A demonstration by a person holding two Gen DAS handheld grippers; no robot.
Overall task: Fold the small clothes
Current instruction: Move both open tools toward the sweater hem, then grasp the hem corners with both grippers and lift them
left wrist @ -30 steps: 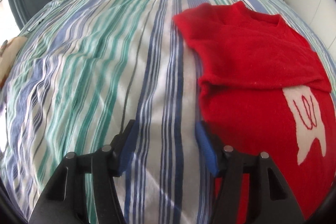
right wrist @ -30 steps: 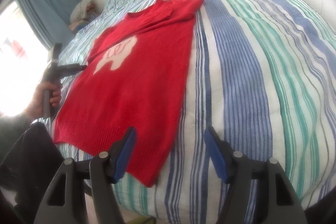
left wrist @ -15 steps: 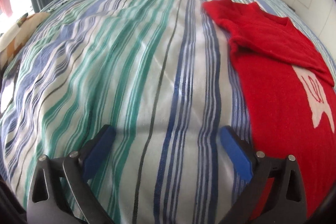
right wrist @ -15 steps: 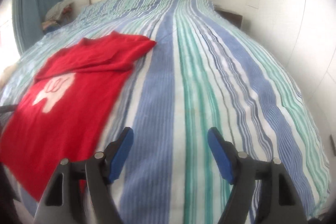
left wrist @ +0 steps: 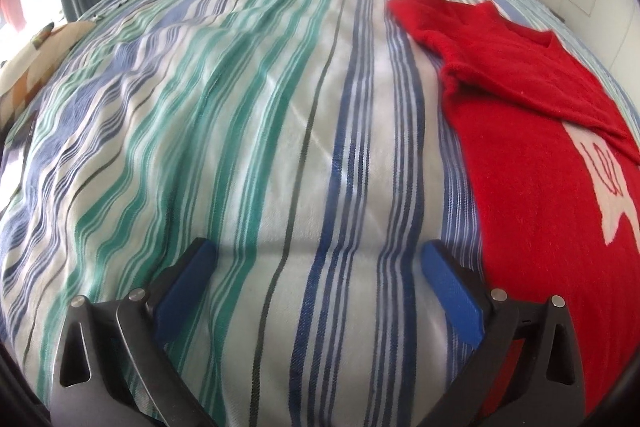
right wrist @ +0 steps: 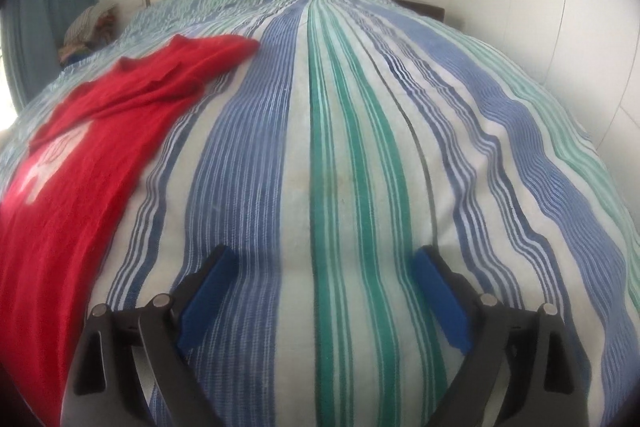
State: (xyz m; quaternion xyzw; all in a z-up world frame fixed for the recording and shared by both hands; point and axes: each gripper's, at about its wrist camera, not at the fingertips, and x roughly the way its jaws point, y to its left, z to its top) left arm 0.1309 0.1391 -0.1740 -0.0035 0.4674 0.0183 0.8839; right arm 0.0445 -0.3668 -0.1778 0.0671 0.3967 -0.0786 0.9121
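Lying flat on the striped bed (left wrist: 280,147), the red jumper (left wrist: 540,147) sits between both claws; left claw (left wrist: 316,267) released wide, right claw (right wrist: 324,271) opening, nothing between their pads

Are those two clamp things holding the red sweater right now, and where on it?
Nothing is held. The left gripper is open over bare bedspread; the right gripper is opening, empty. The red sweater lies untouched.

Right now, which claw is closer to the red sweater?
Left. The left claw has one finger almost at the red sweater's edge. The right claw hangs over bare striped bedspread, apart from the sweater, its jaws opening.
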